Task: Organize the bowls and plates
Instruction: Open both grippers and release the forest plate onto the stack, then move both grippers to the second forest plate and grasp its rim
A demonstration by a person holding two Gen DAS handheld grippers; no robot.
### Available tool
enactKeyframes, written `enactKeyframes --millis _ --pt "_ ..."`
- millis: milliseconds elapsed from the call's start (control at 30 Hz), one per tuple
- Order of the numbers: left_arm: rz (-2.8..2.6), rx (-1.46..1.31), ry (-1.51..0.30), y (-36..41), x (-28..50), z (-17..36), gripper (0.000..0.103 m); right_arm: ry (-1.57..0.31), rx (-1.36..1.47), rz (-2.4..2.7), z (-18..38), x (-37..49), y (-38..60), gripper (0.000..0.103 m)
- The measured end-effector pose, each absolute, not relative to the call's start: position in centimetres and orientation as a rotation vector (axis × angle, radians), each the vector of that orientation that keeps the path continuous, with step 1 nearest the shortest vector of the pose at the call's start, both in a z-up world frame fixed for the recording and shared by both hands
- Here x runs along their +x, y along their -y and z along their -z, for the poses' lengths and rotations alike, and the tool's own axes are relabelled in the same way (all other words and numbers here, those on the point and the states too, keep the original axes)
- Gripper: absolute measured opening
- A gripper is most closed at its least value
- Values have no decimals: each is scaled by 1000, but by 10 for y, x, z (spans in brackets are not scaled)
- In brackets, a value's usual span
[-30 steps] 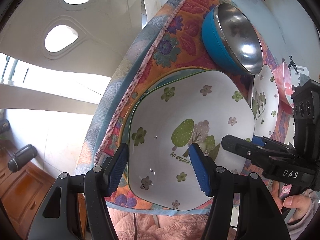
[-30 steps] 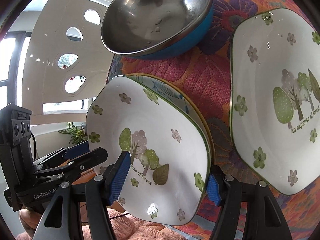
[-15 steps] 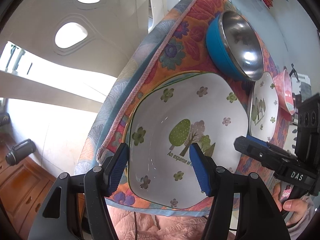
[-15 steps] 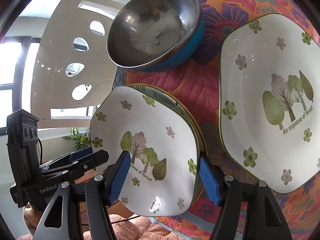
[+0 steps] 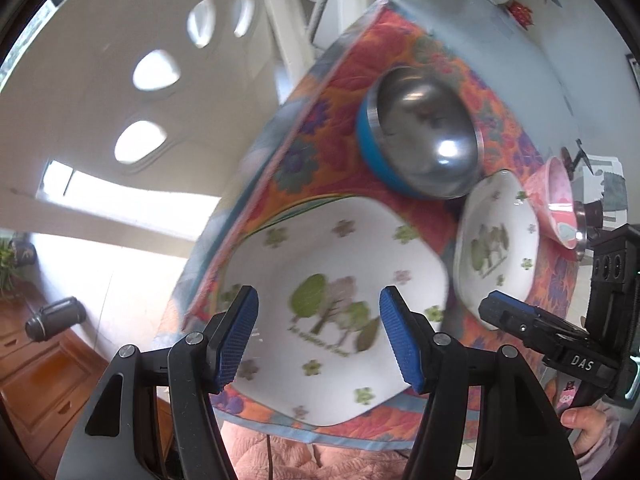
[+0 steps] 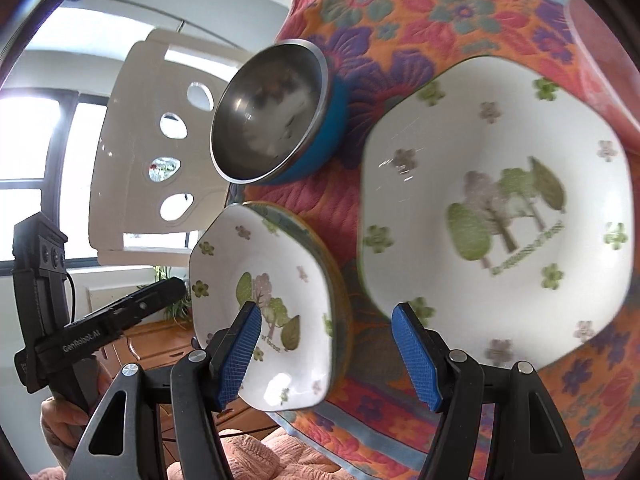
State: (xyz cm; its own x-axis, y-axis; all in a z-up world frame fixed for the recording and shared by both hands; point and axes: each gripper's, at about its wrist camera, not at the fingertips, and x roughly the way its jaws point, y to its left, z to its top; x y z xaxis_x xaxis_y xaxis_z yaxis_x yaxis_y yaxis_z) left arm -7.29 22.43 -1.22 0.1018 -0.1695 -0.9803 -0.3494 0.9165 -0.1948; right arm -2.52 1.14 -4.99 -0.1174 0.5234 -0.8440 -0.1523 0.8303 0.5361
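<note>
Left gripper: blue-padded jaws spread wide, nothing between them; it hangs over the near part of a white six-sided plate with tree and flower print, not touching it.
Right gripper: jaws spread apart and empty, hanging above the gap between the two printed plates.
Left-hand plate: lies at the near left corner of the tabletop, stacked on another plate whose green and yellow rim shows under its far edge. In the right wrist view the same stack sits beside the left blue pad.
Second white printed plate: lies flat on the cloth to the right of the stack, near it but apart.
Steel bowl with blue outer wall: stands behind the two plates, close to both; whether it touches them cannot be told.
Pink bowl: at the far right, just beyond the second plate.
Cloth: orange quilted tablecloth with purple and teal flowers covers the tabletop under all the dishes.
Background: white chair back with oval holes beyond the left edge.
</note>
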Motion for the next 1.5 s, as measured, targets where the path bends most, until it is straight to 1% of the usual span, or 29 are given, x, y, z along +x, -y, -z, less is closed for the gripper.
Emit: enactKeyframes --millis 367,700,1000,1500 --pt "-47 -346 -1512 -150 -38 16 62 -1523 412 -535 42 -11 59 67" --pt "39 -283 -1562 -86 -7 39 62 -1491 504 -472 51 -3 122 67" --pt "33 -272 -1610 -68 12 64 61 -1452 498 -432 65 24 142 67" --pt "8 -186 -1666 -59 31 94 59 -1501 509 -456 105 49 127 66"
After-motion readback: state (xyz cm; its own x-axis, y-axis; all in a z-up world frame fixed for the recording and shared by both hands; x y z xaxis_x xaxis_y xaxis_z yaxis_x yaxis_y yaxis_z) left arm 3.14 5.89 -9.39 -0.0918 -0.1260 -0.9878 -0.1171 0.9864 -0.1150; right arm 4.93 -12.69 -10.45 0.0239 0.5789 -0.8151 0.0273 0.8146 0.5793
